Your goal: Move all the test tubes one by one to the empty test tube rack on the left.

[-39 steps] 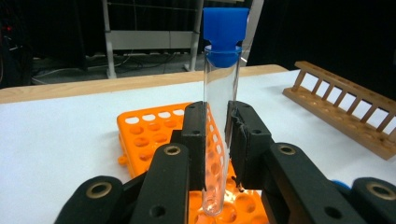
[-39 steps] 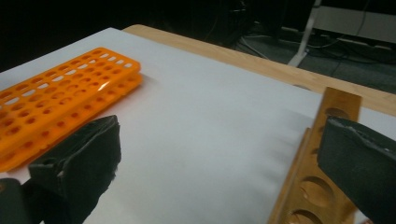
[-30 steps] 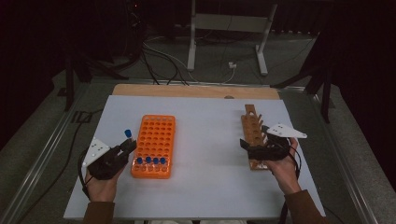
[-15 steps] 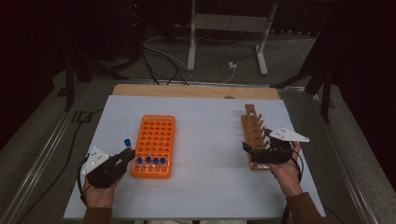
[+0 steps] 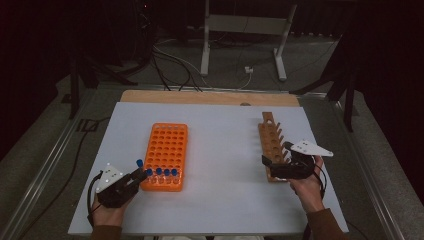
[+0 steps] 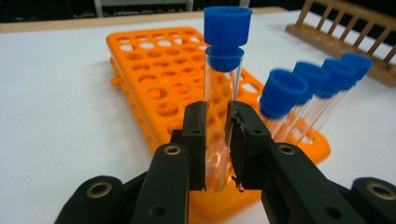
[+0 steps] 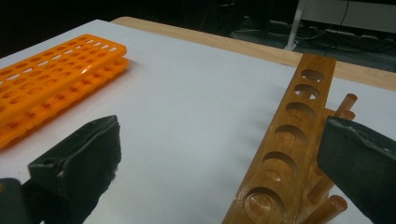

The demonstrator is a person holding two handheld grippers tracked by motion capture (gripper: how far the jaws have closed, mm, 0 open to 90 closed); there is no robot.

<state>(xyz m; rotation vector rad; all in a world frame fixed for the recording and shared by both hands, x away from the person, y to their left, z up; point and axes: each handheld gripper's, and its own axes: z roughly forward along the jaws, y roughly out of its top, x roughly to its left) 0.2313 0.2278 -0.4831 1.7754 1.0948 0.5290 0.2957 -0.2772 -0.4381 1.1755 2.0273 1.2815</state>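
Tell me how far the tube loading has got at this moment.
Done: four blue-capped tubes stand in the near row of the orange rack. In hand: the left gripper is clamped on a fifth tube at the rack's near left corner. Left: most rack holes are empty. The right gripper, jaws open, rests by the empty wooden rack.
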